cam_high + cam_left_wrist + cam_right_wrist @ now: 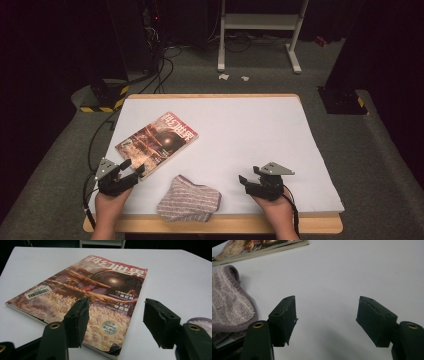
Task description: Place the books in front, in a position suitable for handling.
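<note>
Hovering with jaws apart, the left hand-held gripper (pixel 131 168) faced the glossy red-covered magazine (pixel 157 142); the right hand-held gripper (pixel 244 180) gaped empty beside the striped grey towel (pixel 190 199).

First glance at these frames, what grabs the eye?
The magazine with its red-brown cover, lying askew on the left of the white table. Next, the folded striped towel at the near edge, between the hands. The left gripper sits open at the magazine's near corner; the right gripper is open over bare table.
</note>
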`<state>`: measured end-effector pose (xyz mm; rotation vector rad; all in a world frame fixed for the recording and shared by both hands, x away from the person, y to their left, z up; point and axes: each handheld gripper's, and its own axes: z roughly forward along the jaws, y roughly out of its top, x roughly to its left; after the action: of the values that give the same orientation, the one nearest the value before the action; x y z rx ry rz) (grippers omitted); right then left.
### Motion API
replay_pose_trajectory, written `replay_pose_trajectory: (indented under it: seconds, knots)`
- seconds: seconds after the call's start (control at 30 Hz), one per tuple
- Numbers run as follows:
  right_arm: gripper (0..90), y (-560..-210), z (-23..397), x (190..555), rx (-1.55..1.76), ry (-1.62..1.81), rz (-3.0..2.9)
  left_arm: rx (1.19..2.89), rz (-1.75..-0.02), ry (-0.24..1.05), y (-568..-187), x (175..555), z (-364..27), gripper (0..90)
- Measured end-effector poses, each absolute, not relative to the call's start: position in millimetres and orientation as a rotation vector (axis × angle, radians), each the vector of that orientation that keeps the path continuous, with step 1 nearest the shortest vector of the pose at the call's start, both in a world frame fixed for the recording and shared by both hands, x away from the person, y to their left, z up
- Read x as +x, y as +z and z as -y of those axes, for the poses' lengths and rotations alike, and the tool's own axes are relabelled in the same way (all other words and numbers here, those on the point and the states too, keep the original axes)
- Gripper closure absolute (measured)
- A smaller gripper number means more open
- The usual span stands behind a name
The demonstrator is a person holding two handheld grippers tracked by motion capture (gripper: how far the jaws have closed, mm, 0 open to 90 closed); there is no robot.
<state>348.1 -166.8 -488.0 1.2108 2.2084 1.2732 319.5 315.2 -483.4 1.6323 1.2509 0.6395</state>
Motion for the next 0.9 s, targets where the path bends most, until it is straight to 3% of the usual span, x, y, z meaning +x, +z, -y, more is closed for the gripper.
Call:
replay_pose_trajectory:
  seconds: [0.3, 0.9]
  knots:
    - [26.9, -490, 176, 348, 1.251, 1.237, -2.158, 1.650, -1.244, 0.626, -485, 321, -311, 37.8]
    - [27.4, -493, 179, 347, 1.245, 1.208, -2.129, 1.764, -1.154, 0.537, -484, 322, -290, 35.2]
